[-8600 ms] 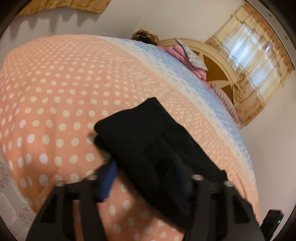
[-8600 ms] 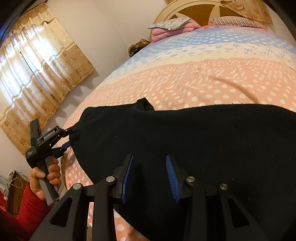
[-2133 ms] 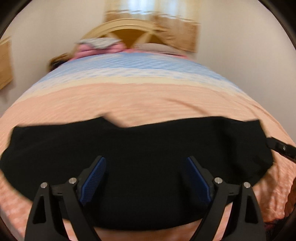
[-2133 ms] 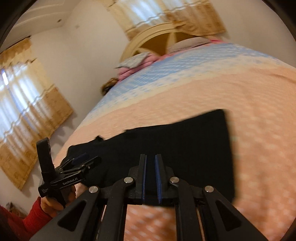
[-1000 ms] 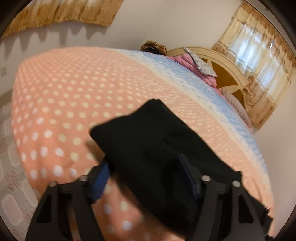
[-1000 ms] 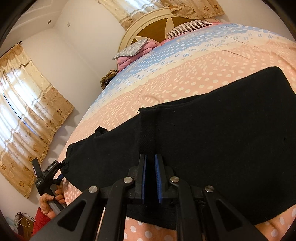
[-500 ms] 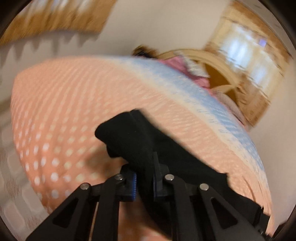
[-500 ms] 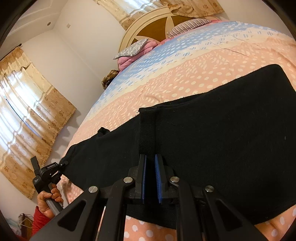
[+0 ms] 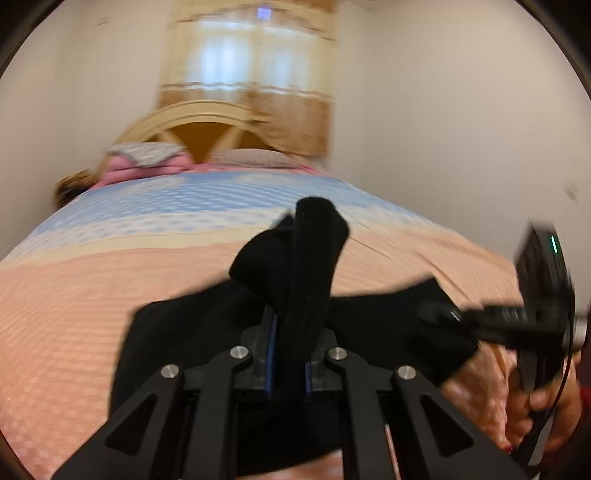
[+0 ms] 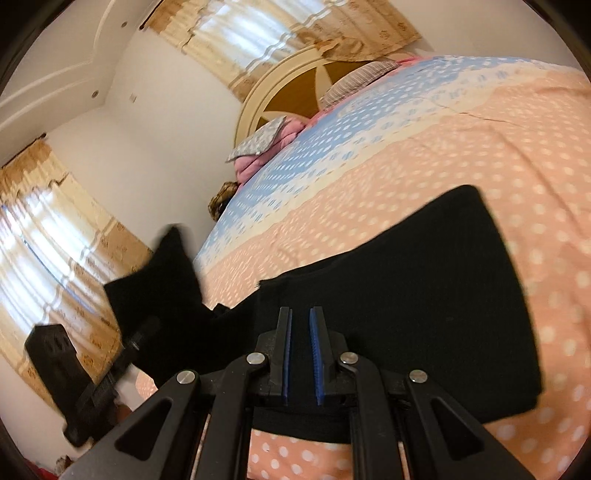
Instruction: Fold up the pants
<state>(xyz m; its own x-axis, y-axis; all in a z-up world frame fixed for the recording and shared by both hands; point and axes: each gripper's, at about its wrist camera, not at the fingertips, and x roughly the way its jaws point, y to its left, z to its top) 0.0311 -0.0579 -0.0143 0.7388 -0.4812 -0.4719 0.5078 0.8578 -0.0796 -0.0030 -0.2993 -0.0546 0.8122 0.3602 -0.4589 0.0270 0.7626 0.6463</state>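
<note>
Pants (image 9: 306,266) end now lifted — unlabelled.

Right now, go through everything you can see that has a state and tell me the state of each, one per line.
Left gripper: shut on the pants, one end lifted off the bed.
Right gripper: shut, pinching the near edge of the pants.
Black pants: partly folded, most lying flat, left end raised.
Bedspread: spread flat under the pants.
Curtains: drawn, daylight showing through.

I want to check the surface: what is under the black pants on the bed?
Under the black fabric pants lies the peach polka-dot bed cover. Whatever else lies beneath them is covered by the cloth.
</note>
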